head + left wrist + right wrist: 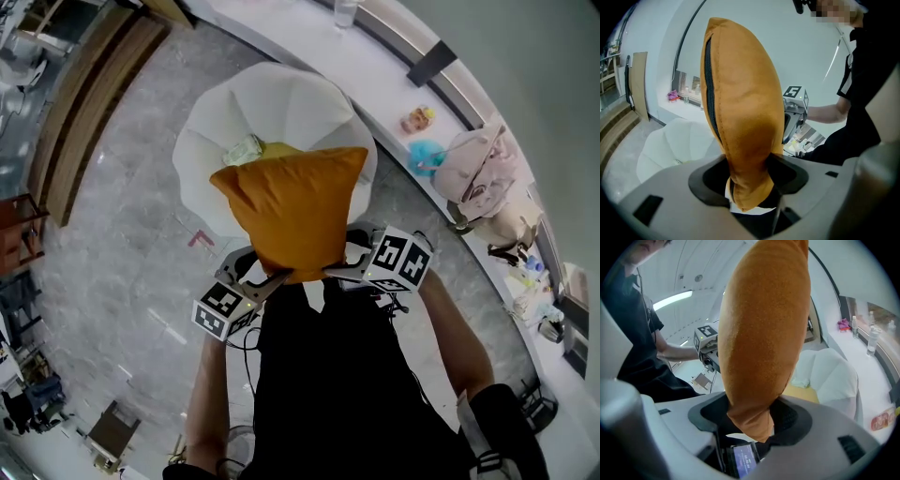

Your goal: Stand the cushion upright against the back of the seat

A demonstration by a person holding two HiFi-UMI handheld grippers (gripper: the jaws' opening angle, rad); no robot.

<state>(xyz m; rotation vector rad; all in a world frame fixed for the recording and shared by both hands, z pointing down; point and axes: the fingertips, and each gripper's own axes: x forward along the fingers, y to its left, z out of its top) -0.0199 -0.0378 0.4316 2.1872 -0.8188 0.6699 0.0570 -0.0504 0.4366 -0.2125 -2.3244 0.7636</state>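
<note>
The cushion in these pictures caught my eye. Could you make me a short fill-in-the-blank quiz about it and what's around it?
1. The cushion has a cover that is ____ in colour.
2. ____ grippers hold it at once: the left gripper and the right gripper, each shut on a corner.
3. Beyond it stands a ____ chair with a rounded back.
4. The person holding the grippers wears a ____ shirt.

Missing words: orange; two; white; black.
</note>
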